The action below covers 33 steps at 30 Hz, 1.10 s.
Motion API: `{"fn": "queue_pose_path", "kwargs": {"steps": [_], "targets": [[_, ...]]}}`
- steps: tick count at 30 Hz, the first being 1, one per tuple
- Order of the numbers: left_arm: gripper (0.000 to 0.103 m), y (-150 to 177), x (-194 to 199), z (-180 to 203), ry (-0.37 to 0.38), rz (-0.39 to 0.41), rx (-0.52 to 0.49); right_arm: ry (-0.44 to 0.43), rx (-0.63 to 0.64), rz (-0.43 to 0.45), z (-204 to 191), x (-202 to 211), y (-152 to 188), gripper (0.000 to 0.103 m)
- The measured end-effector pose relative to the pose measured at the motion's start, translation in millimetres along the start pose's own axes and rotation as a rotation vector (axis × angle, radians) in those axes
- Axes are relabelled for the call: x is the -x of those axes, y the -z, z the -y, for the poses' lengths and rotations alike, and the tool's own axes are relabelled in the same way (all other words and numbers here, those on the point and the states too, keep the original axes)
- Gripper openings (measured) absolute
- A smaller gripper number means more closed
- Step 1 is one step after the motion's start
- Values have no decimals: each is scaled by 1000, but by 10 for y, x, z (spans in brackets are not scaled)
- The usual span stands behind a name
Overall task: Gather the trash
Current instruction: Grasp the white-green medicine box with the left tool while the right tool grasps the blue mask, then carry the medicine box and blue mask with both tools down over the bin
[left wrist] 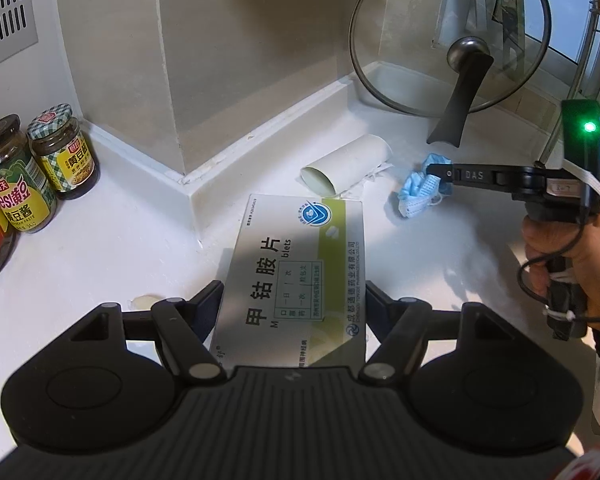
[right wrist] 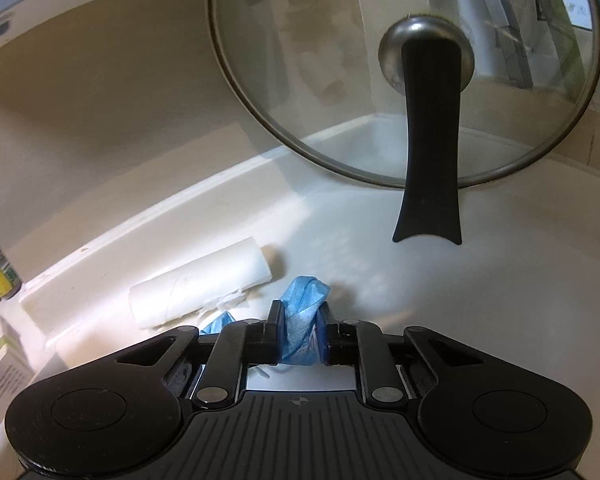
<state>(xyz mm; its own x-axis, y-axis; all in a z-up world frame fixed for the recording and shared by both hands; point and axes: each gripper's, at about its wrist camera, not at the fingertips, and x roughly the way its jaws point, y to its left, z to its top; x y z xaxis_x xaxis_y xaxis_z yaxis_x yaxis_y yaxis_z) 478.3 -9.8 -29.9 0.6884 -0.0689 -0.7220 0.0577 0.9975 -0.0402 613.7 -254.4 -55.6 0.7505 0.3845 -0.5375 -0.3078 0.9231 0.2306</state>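
Collecting trash from a white bench (left wrist: 100, 240), nearest things first: the left tongs (left wrist: 292, 300) are pinching a medicine carton (left wrist: 296, 268) by its two long edges, the carton reaching forward above the bench; the right tongs (right wrist: 298, 336), held in a hand (left wrist: 560, 252), are pressed together on a crumpled blue face mask (right wrist: 302, 320), which bulges up between the pads and, in the left wrist view, lies on or just above the bench. Just beside the mask lies a bare cardboard paper roll (left wrist: 350, 164) on its side, a further piece not yet picked up. To do this step well, judged from these views, the mask should be lifted straight up with its loose ear loops clear of the roll, and the carton kept level so that it does not slip. Behind stands a glass pot lid (right wrist: 380, 100), leaning on the wall. Legible writing: the carton reads "甲钴胺片" with "blets" and "成都通德药业有限公司"; a jar (left wrist: 66, 152) at far left reads "黄豆酱"; the right tongs bear "DAS"
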Motion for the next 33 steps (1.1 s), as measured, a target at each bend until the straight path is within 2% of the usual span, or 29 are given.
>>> {"fn": "queue_pose_path", "kwargs": {"steps": [15,22,33], "targets": [[70,280,415,-17,24,39,29,2,-1,26,-332,926,276,16],[70,525,721,-71,37,57,44,6,-5,33,-563,1408,523,16],[70,995,1281,-186,74,82,38,-1,-7,18,-1136,2063,995,16]]}}
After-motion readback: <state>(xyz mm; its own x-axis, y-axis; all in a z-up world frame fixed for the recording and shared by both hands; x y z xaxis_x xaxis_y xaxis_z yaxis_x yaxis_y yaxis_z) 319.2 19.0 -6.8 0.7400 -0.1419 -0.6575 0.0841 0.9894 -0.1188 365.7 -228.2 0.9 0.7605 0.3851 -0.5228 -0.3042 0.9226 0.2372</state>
